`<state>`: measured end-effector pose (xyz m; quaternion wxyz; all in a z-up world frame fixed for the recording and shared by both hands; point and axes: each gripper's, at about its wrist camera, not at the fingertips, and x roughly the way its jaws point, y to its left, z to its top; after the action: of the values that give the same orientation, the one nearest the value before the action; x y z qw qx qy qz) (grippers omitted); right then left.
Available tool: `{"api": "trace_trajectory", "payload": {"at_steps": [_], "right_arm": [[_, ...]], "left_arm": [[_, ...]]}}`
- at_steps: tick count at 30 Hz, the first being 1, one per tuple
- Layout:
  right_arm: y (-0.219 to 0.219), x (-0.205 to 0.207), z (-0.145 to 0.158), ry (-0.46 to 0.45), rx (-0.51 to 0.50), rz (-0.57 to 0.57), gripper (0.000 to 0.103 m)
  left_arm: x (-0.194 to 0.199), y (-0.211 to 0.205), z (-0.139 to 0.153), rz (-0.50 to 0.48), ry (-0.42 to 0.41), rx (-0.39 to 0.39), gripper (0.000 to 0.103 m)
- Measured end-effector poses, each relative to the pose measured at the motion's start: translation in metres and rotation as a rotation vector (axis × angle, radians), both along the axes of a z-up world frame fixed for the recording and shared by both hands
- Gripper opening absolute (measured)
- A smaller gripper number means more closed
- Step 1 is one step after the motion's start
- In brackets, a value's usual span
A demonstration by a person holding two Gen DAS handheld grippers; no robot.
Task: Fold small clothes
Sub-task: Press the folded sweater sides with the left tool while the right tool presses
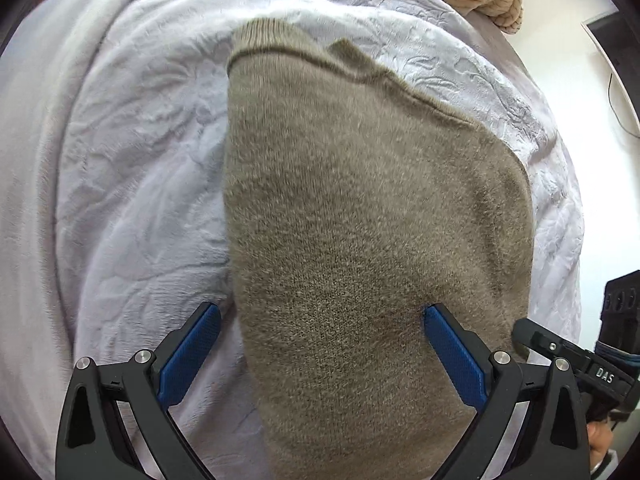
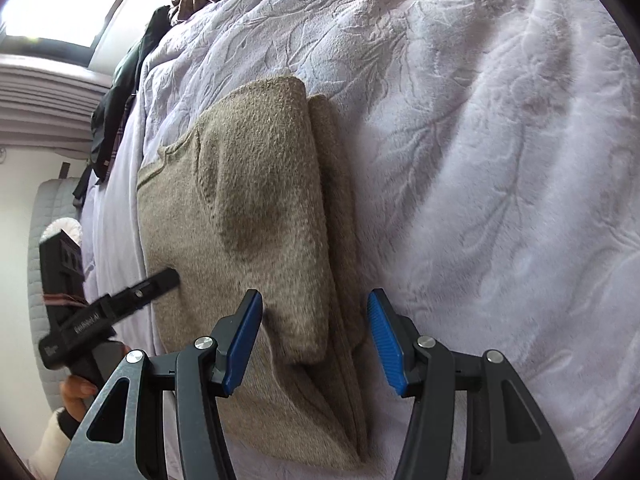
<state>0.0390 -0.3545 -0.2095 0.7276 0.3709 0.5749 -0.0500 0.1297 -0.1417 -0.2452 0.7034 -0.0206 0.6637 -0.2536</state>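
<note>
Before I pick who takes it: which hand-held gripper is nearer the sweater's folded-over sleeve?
Right. The right hand-held gripper is open around the folded-over sleeve and the sweater's edge; the left hand-held gripper is at the opposite edge of the sweater.

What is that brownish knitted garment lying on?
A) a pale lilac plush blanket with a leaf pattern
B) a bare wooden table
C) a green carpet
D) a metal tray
A: the brown knitted garment rests flat on a pale lilac blanket whose plush surface shows an embossed leaf pattern all around it.
</note>
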Motion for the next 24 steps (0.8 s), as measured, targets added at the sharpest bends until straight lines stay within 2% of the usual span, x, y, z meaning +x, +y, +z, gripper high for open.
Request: {"api": "trace_trajectory", "payload": {"at_steps": [6, 13, 18, 21, 24], "right_arm": [[-0.009, 0.007, -0.017, -0.009, 0.047, -0.001, 0.06], [-0.026, 0.015, -0.037, -0.046, 0.222, -0.06, 0.064], [-0.013, 0.03, -0.027, -0.146, 0.328, 0.036, 0.064], [-0.012, 0.035, -0.025, -0.151, 0.313, 0.097, 0.065], [-0.016, 0.032, -0.045, -0.08, 0.284, 0.105, 0.063]], "left_arm": [[0.0, 0.0, -0.01, -0.015, 0.048, -0.052, 0.102], [0.003, 0.0, -0.019, -0.023, 0.085, -0.1, 0.102], [0.002, -0.005, -0.019, -0.04, 0.083, -0.113, 0.102], [0.0, -0.008, -0.017, -0.074, 0.068, -0.107, 0.102], [-0.003, -0.016, -0.019, -0.095, 0.049, -0.082, 0.102]]}}
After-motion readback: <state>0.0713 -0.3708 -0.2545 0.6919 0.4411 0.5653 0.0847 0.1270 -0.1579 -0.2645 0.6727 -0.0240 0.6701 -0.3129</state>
